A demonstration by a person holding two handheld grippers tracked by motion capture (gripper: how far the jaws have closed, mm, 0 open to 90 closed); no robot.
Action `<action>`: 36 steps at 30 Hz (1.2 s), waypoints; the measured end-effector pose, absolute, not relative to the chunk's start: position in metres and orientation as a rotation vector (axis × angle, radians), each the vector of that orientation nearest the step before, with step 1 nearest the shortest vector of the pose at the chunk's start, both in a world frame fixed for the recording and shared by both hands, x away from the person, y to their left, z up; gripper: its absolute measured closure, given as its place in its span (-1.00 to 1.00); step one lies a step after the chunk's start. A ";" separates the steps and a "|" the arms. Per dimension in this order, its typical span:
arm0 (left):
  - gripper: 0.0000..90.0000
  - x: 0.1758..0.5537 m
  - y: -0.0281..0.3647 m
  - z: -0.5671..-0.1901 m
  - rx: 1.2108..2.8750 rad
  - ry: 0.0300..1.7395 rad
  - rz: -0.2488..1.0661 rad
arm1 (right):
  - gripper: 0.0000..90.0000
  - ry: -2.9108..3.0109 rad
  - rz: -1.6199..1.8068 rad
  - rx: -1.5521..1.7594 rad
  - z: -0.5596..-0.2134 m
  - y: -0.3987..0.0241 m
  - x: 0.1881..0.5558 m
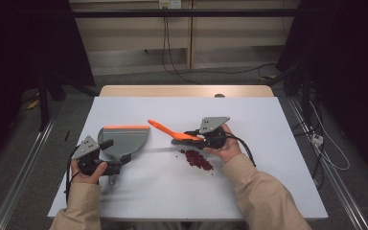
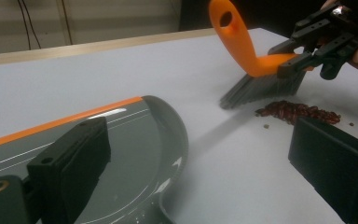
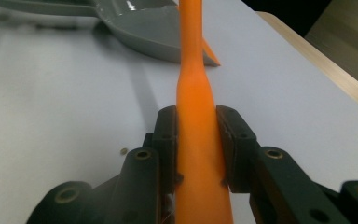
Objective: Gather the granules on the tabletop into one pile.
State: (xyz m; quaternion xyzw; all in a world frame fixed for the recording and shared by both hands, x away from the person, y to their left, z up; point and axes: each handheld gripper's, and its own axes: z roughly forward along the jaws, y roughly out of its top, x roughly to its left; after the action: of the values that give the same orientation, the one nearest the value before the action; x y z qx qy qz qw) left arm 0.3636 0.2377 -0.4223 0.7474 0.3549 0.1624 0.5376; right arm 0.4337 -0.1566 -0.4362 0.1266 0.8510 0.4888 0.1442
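A grey dustpan (image 1: 124, 139) (image 2: 135, 135) (image 3: 144, 28) with an orange front lip lies flat on the white table at the left. My left gripper (image 1: 112, 155) (image 2: 200, 154) sits at its handle end, jaws wide apart, with the narrow handle between them and untouched by the pads. My right gripper (image 1: 191, 135) (image 2: 303, 58) (image 3: 198, 126) is shut on the orange hand brush (image 1: 165, 130) (image 2: 242, 42) (image 3: 193, 93), handle pointing at the dustpan. Its dark bristles (image 2: 261, 88) rest just beside a small pile of red beans (image 1: 197, 159) (image 2: 298, 112).
The white tabletop (image 1: 268, 124) has bare room to the right and in front of the beans. A single stray grain (image 3: 123, 150) lies near the right gripper. Beyond the table's wooden far edge (image 1: 187, 91) are cables and dark stands.
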 end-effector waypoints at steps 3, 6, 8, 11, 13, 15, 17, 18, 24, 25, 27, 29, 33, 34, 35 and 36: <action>-0.88 0.363 0.238 -0.422 1.778 0.845 0.387 | 0.59 2.471 1.421 0.343 -0.436 -0.158 0.428; -0.88 0.363 0.238 -0.422 1.777 0.845 0.388 | 0.58 2.485 1.434 0.322 -0.436 -0.160 0.422; -0.88 0.363 0.238 -0.422 1.775 0.845 0.387 | 0.58 2.494 1.434 0.310 -0.435 -0.160 0.418; -0.88 0.363 0.237 -0.422 1.774 0.844 0.387 | 0.58 2.504 1.436 0.302 -0.434 -0.161 0.412; -0.88 0.363 0.237 -0.422 1.775 0.845 0.387 | 0.58 2.511 1.443 0.296 -0.434 -0.161 0.409; -0.88 0.363 0.237 -0.422 1.775 0.845 0.387 | 0.58 2.518 1.453 0.292 -0.433 -0.162 0.407; -0.88 0.363 0.237 -0.422 1.776 0.844 0.389 | 0.58 2.518 1.447 0.291 -0.433 -0.162 0.404; -0.88 0.362 0.237 -0.422 1.776 0.845 0.390 | 0.58 2.522 1.447 0.289 -0.432 -0.163 0.403; -0.88 0.363 0.236 -0.422 1.777 0.840 0.388 | 0.59 2.526 1.456 0.310 -0.431 -0.164 0.399; -0.88 0.363 0.236 -0.422 1.778 0.841 0.389 | 0.59 2.519 1.449 0.315 -0.431 -0.164 0.398; -0.88 0.363 0.236 -0.422 1.778 0.840 0.389 | 0.59 2.499 1.450 0.341 -0.430 -0.165 0.399; -0.88 0.362 0.237 -0.422 1.776 0.840 0.389 | 0.59 2.477 1.491 0.386 -0.428 -0.168 0.401; -0.88 0.363 0.237 -0.422 1.781 0.844 0.388 | 0.59 2.404 1.480 0.500 -0.422 -0.170 0.402; -0.88 0.363 0.236 -0.422 1.781 0.843 0.388 | 0.59 2.389 1.491 0.544 -0.420 -0.171 0.403; -0.88 0.363 0.236 -0.422 1.780 0.840 0.387 | 0.59 2.373 1.486 0.588 -0.418 -0.171 0.403; -0.88 0.363 0.236 -0.422 1.782 0.842 0.387 | 0.59 2.343 1.486 0.677 -0.416 -0.171 0.403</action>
State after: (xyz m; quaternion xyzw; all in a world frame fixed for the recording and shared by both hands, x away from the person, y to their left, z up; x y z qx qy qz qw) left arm 0.3630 0.2360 -0.4223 0.7486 0.3536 0.1627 0.5368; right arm 0.4028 -0.1714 -0.4159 0.2345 0.8121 0.5150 0.1424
